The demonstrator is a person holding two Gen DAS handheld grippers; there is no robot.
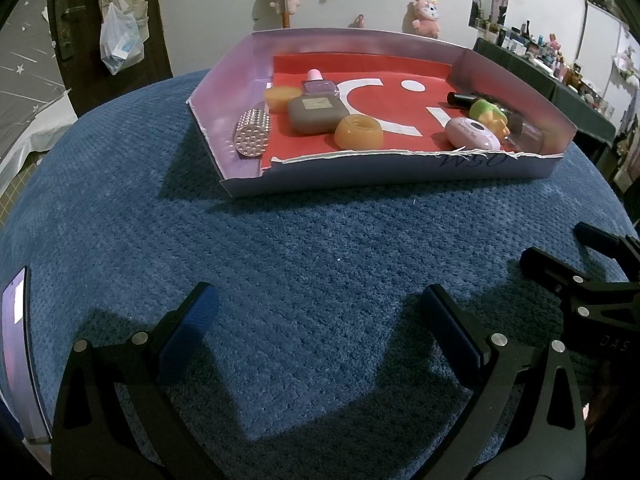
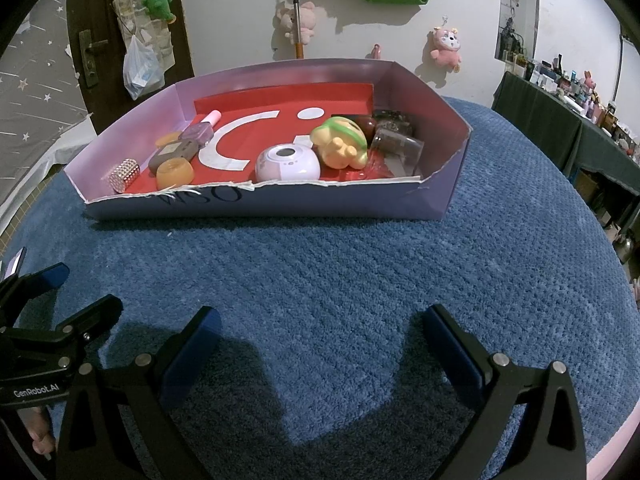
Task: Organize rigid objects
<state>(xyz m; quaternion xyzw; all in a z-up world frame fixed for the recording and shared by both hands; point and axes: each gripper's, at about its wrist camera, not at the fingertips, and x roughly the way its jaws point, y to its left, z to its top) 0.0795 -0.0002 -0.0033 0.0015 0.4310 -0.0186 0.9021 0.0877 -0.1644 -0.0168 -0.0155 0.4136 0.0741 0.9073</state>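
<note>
A shallow lilac cardboard tray (image 1: 360,172) (image 2: 280,204) with a red liner stands on the blue cloth ahead of both grippers. At its left lie a studded silver cylinder (image 1: 252,132) (image 2: 124,174), a brown flat bottle (image 1: 316,114), a purple polish bottle (image 1: 318,86) and an orange ring (image 1: 358,132) (image 2: 174,172). Its right part holds a pink round case (image 1: 472,134) (image 2: 288,164), a yellow-green toy (image 1: 490,116) (image 2: 340,144), a dark bottle (image 1: 464,100) and a clear cup (image 2: 400,148). My left gripper (image 1: 320,312) (image 2: 82,290) and right gripper (image 2: 320,332) (image 1: 564,246) hover open and empty, well short of the tray.
The blue textured cloth (image 2: 360,272) covers a round table. A phone (image 1: 16,352) lies at its left edge beside the left gripper. Beyond the tray are a white wall with plush toys, a dark door (image 2: 92,40) and a cluttered side table (image 2: 560,92).
</note>
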